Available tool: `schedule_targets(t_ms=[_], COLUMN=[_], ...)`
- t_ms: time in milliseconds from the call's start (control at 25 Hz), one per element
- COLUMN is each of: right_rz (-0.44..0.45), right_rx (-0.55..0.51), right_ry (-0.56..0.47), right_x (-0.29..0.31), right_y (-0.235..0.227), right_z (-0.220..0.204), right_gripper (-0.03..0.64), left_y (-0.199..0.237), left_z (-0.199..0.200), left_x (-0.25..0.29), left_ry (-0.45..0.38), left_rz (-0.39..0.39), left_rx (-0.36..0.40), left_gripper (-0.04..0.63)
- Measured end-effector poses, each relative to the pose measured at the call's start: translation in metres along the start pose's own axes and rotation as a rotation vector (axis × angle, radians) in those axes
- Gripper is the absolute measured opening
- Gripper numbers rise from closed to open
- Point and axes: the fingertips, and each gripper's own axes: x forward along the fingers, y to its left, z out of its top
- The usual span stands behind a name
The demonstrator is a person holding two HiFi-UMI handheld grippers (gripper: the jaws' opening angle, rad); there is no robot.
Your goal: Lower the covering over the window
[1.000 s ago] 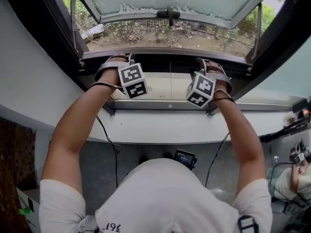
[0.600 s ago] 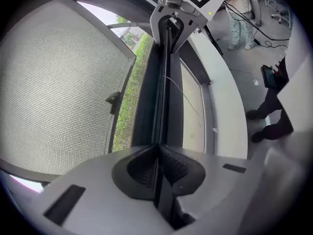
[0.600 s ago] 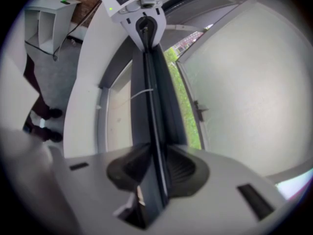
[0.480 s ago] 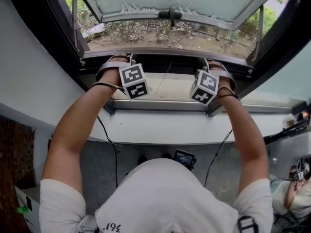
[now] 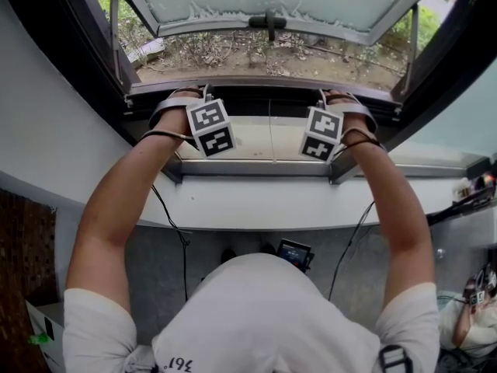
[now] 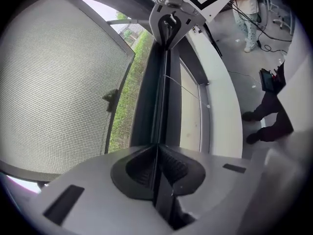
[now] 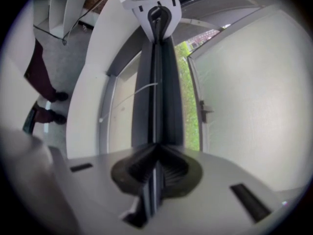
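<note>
Right gripper view: right claw (image 7: 155,155) just closed on the rail (image 7: 155,75) by the window frame (image 5: 78,37), left claw (image 6: 156,153) clamped too; next we should pull down evenly.

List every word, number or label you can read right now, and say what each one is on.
"361": a guess at the print on the white shirt, which is tilted and cut off by the frame edge.
Left marker cube and right marker cube: black-and-white square patterns only, no words.
Small screen below the sill: too small to read.
Nothing else is legible.
</note>
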Motion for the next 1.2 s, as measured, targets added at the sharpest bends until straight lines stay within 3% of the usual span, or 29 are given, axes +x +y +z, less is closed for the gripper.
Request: schedule_targets(t_ms=[200,640,840,920,960,1000,1040,1200], right_rz=[0.1,0.194,0.219,0.28,0.343,0.406,0.437,0.373], right_rx=[-0.008,-0.009,-0.032,-0.038,-0.034,-0.027,-0.024,-0.026], right_ry=[0.035,0.046,0.041,0.037,0.036,0.034,0.034,0.042], right_x=[0.001,0.002,0.002,-0.001,-0.005,-0.008,-0.01,-0.006], right_y=[0.011,0.016,0.015,0.022,0.03,0.039,0.044,0.044], right_z=[0.001,0.0,0.0,-0.001,-0.001,-0.001,-0.001,0.0], right_gripper=[0.035,0.032,0.034,0.035,0.066,0.282,0.325,0.311], left_y=[-0.011,-0.026,-0.026,-0.026,-0.026,-0.025,-0.024,-0.025], left_z=[-0.002,-0.001,0.0,0.0,0.0,0.0,0.0,-0.001], left_x=[0.001,0.002,0.001,0.001,0.001,0.001,0.001,0.002], left_ry=[0.005,-0.013,-0.017,-0.017,-0.016,-0.016,-0.016,-0.014], left_rz=[-0.09,-0.196,-0.212,-0.213,-0.212,-0.21,-0.206,-0.19], left_rx=[-0.006,-0.024,-0.029,-0.029,-0.027,-0.024,-0.02,-0.018], left_gripper=[0.044,0.132,0.137,0.137,0.137,0.137,0.137,0.137])
